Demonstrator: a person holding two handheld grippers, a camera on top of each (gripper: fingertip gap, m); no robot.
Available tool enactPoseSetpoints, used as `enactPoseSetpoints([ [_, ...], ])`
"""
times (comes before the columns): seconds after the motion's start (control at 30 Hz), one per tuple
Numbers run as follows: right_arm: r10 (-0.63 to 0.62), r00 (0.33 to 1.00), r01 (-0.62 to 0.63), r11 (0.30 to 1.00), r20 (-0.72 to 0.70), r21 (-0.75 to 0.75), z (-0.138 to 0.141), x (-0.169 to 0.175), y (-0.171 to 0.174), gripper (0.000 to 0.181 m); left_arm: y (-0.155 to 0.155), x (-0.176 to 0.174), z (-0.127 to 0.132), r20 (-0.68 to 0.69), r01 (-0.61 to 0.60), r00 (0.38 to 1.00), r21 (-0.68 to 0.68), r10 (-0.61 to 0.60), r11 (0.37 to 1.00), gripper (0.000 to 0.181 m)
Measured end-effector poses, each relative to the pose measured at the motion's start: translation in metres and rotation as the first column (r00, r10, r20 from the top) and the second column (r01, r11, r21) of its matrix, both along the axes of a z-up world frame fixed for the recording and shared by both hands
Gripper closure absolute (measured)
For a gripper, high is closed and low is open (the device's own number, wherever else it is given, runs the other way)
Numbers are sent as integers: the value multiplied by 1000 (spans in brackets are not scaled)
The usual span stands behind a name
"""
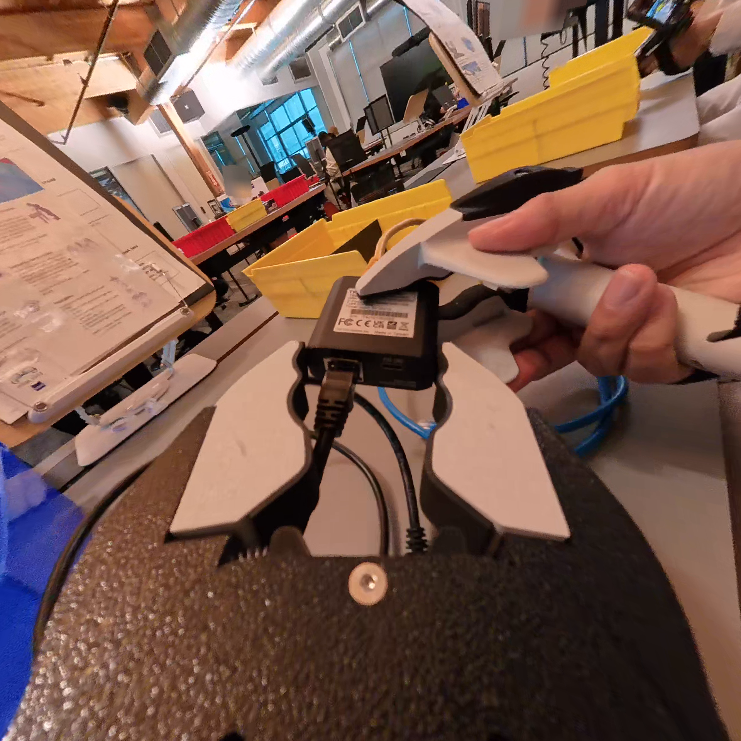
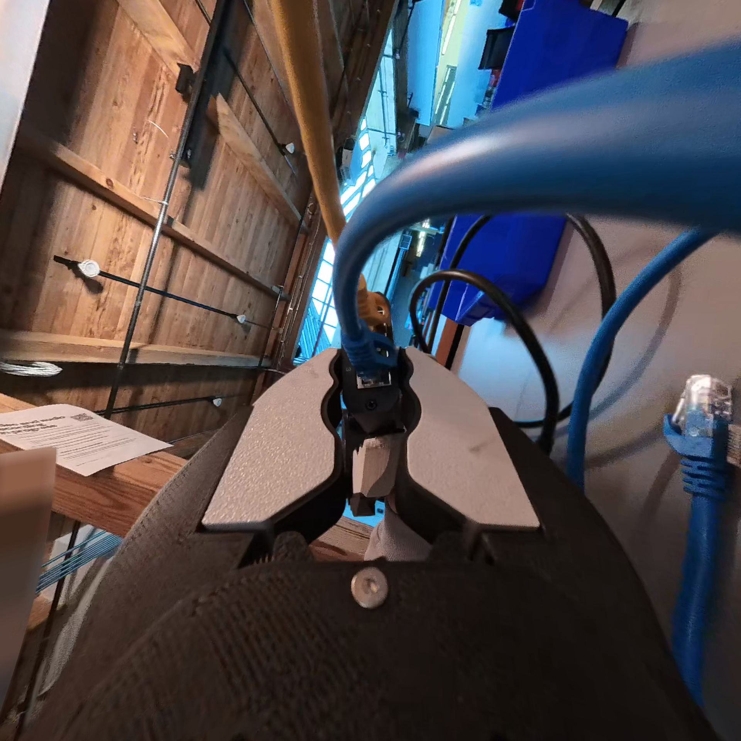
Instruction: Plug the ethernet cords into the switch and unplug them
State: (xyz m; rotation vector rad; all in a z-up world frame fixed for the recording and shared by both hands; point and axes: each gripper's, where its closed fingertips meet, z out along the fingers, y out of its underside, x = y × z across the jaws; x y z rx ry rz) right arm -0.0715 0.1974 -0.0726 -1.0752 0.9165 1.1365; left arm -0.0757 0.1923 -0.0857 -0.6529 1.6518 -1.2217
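Both my jaws clamp the switch point(image 1: 373, 341): left gripper point(image 1: 371, 369) and right gripper point(image 2: 371, 385) hold it off the table point(image 1: 649, 501), black cord point(image 1: 335, 397) and blue cord point(image 2: 363, 353) plugged in.

Yellow bins point(image 1: 553, 116) on the grey counter point(image 1: 661, 473). Printed sheet on a tilted stand point(image 1: 76, 276), left. Wooden plank ceiling point(image 2: 120, 160) overhead.

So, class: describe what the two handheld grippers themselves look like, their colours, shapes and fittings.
Each gripper, left gripper and right gripper, has two broad, flat, light-grey fingers with wavy, notched inner edges. They sit on a textured black body with a silver screw at its centre. The right gripper's handle is pale grey.
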Motion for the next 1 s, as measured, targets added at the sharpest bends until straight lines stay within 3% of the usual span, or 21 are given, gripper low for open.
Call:
enactPoseSetpoints([
  [0.3, -35, 999, 36, 997, 14, -67, -2, -5, -2, 156, -2, -1, -5, 48, -15, 999, -17, 15, 1000, 120],
  [0.47, -30, 999, 32, 995, 24, -91, -7, -7, -2, 155, -2, -2, -12, -12, 21, 1000, -67, -22, 998, 120],
  [0.73, 100, 982, -84, 991, 157, -103, -2, -22, 4, 157, 0, -19, -5, -18, 197, 978, -216, -206, 956, 120],
  [1.0, 144, 971, -128, 987, 190, -96, -1, -27, 6, 157, -4, -13, -9, -8, 149, 988, -127, -151, 981, 119],
])
